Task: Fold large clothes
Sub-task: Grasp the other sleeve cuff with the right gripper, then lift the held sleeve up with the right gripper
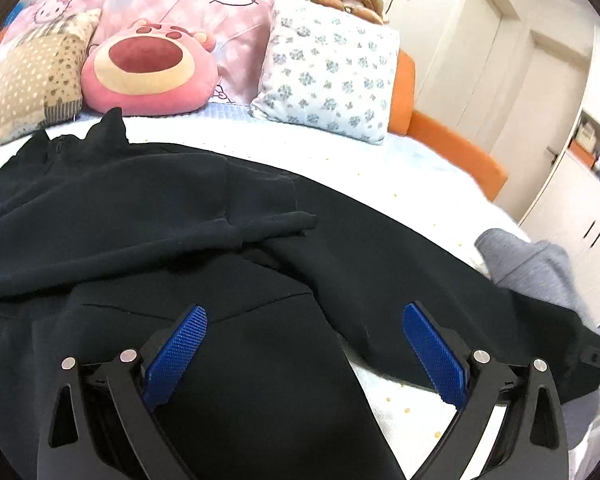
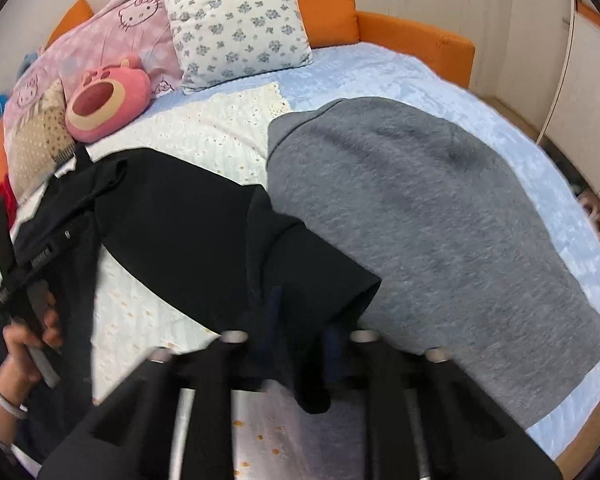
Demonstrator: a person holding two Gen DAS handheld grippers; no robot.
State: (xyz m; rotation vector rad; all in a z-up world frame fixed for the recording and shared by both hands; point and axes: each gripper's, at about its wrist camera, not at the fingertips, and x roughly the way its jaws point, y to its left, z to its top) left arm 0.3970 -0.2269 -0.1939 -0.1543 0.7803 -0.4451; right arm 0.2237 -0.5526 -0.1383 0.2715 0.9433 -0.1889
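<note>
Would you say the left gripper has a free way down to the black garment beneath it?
Probably yes: the left gripper hangs open right over the black garment, its blue fingers spread wide, and nothing lies between them and the cloth.

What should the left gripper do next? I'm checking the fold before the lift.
Probably lower and close on the black garment. The left gripper hangs open above that cloth with nothing between its pads, while the right gripper looks shut on a corner of the same garment. Lifting by one corner alone would likely drag it.
</note>
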